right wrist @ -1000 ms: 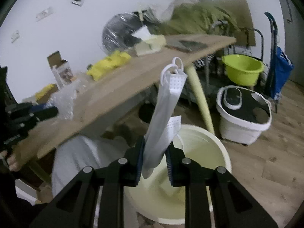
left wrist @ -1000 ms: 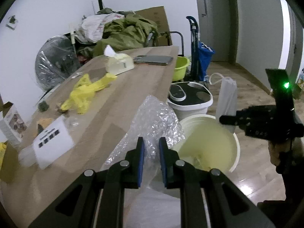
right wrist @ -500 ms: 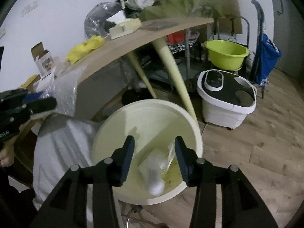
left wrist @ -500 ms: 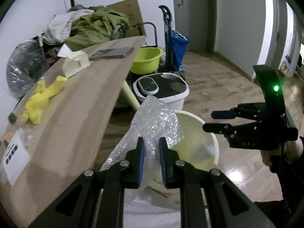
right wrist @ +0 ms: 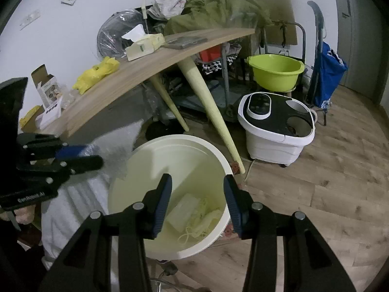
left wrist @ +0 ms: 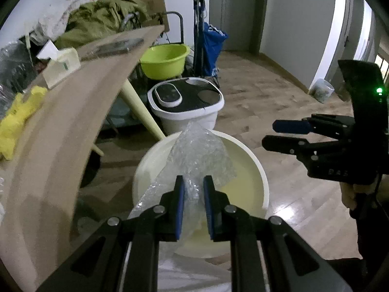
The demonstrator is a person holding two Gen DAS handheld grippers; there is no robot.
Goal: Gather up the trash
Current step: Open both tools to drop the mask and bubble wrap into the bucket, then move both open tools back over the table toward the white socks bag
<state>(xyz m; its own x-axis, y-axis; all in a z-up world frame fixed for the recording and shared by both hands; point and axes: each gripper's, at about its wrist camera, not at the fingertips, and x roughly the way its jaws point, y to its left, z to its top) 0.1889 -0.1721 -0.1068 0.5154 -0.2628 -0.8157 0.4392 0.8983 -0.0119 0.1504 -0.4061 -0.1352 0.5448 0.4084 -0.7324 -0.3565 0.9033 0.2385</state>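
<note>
Fingers [left wrist: 180, 209] of your left gripper [left wrist: 193, 209] pinch the crumpled clear bubble wrap [left wrist: 199, 155] above the round cream plastic bin [left wrist: 261, 177]; it's light, soft, springy. Right gripper [right wrist: 197, 203] gapes empty.

We see the bucket [right wrist: 136, 163] on the floor beside the table [right wrist: 136, 73], foot bath [right wrist: 277, 131] right of it, basin [right wrist: 277, 73] behind; tissue box [right wrist: 143, 46] on the table.

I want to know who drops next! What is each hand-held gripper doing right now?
Left hand-held gripper: closed on the bubble wrap, over the white bucket.
Right hand-held gripper: open, holding nothing, above the same bucket.
</note>
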